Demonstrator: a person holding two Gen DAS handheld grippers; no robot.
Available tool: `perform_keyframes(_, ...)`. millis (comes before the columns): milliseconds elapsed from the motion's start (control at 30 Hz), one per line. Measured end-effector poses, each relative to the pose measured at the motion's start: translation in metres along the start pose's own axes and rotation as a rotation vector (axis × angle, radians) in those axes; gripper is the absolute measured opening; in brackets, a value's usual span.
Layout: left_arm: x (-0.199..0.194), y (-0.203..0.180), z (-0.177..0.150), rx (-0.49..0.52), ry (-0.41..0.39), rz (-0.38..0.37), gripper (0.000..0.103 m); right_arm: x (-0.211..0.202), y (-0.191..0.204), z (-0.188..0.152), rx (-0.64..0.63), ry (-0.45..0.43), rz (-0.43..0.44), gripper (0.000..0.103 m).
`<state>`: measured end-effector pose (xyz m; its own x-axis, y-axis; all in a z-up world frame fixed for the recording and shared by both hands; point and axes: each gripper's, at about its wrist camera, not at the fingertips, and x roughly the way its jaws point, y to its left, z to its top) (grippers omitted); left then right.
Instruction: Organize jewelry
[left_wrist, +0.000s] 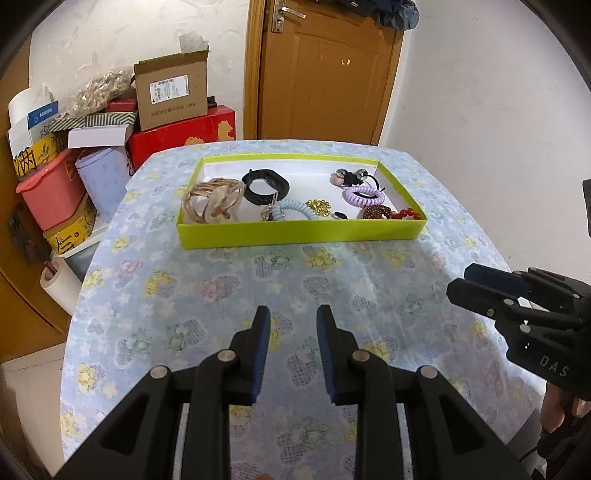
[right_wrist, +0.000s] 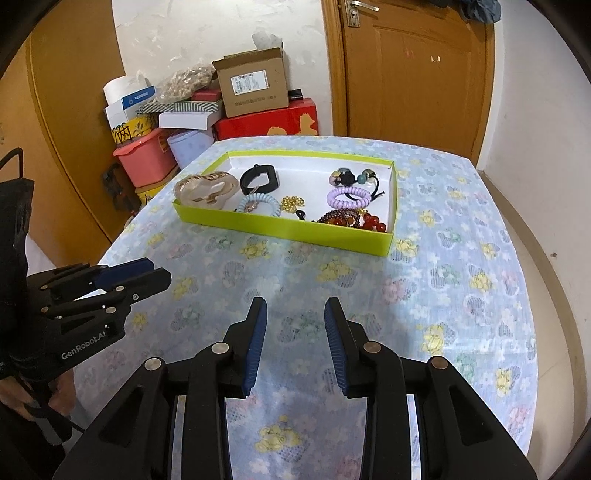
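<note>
A lime-green tray sits on the far half of the table. It holds a beige woven bracelet, a black band, a light blue coil tie, gold beads, a purple coil tie, dark bobble ties and red beads. My left gripper is open and empty above the cloth, short of the tray. My right gripper is open and empty beside it.
The table wears a blue floral cloth. Beyond its far left edge stand stacked boxes: a cardboard box, a red box and a pink tub. A wooden door is behind.
</note>
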<state>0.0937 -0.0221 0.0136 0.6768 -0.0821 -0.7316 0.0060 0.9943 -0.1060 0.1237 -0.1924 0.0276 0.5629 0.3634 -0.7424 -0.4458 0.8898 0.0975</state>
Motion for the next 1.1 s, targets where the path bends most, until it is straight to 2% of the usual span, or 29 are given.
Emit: perform_keyframes(1100,-0.0029,-0.0009,-0.0043,-0.011,0.006,0.025,0.027,-0.0016,0.0032,-0.0042,-0.001,0.000,-0.002,0.033)
